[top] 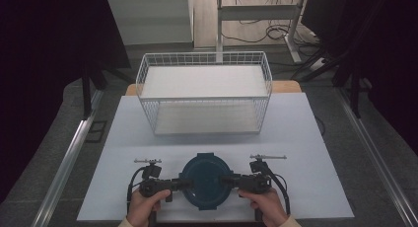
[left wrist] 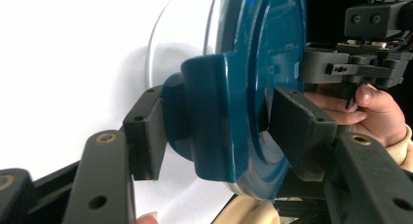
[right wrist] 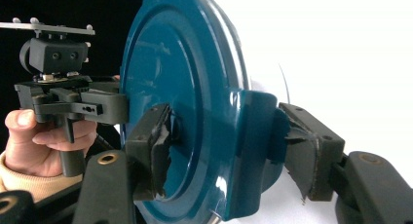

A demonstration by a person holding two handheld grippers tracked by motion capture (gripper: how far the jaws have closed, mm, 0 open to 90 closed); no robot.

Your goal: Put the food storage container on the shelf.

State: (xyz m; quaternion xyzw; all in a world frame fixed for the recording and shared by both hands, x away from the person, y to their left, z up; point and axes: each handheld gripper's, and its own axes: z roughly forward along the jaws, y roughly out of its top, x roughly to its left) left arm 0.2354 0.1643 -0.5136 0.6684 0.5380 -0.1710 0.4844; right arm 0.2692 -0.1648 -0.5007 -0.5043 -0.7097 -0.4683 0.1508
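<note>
One round teal lid (top: pixel 204 181) lies near the front edge of the white table (top: pixel 305 138), midway between its left and right sides, with bare sheet to either side and a broad free strip between it and the one wire basket (top: pixel 204 91) at the back. The basket is rectangular, white-coated mesh, and stands square to the table; its far rim reaches the table's rear edge. The lid is glossy, hard-looking, with raised concentric rings and two blocky side handles. Two grippers work it, one per hand. The left gripper (top: pixel 173 183) has its jaws around the left handle: in the left gripper view one pad (left wrist: pixel 146 131) lies against the handle's outer face, while the other sits on the lid's ringed face with a slight dark gap at its tip, so I cannot tell whether it presses fully. The right gripper (top: pixel 231 180) is clamped on the right handle; in the right gripper view both worn, torn-edged black pads (right wrist: pixel 156 136) press the teal surface from either side. Both hands (top: pixel 268 205) sit at the front table edge, close to it.
</note>
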